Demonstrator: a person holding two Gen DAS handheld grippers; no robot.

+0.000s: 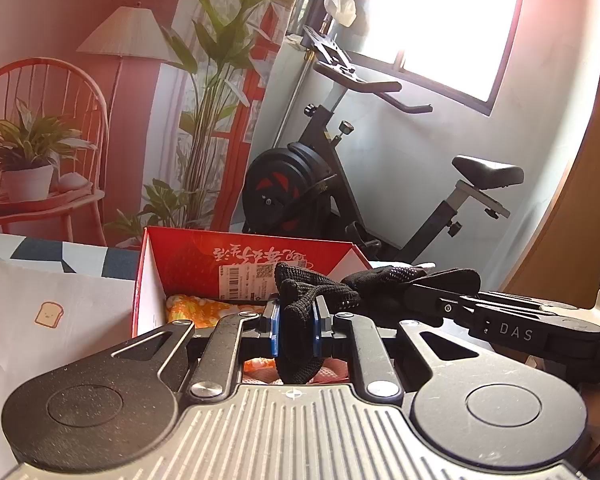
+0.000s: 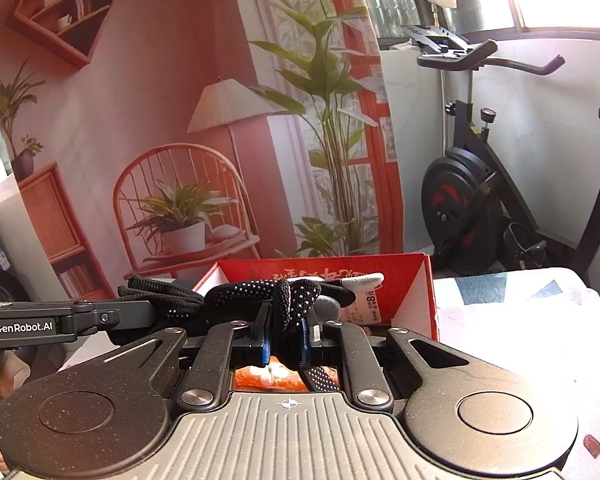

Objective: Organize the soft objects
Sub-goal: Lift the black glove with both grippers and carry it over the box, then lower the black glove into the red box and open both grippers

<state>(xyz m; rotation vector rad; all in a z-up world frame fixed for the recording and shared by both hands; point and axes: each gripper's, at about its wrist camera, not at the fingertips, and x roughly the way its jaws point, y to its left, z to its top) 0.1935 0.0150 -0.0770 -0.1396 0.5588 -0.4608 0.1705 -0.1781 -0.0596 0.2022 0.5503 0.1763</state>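
The left hand-held gripper [image 1: 296, 320] had its blue pads pinched on a fold of a black knit glove [image 1: 300, 300], just in front of the red cardboard box [image 1: 204, 256]. The right hand-held gripper [image 2: 286, 330] likewise squeezed black fabric studded with white grip dots, the glove [image 2: 296, 292] here showing grey fingertips that reached over the box's [image 2: 428, 292] near rim. The glove stretched between the two tools, held above the open box and clear of what lay in it.

Inside the box lay an orange and yellow patterned cloth [image 1: 188, 306]. A white shipping label [image 1: 246, 280] with a barcode and QR code was stuck on the box's far inner wall, under white brush-style Chinese lettering too distorted to read. In the right wrist view a sticker on that wall showed a large "8".

The right tool's arm read "DAS" [image 1: 516, 332] in the left wrist view; the left tool's arm read "GenRobot.AI" [image 2: 23, 328] in the right wrist view.

Left of the box lay a cloth [image 1: 48, 316] printed with a toast cartoon. Behind the box stood an exercise bike [image 1: 300, 188].
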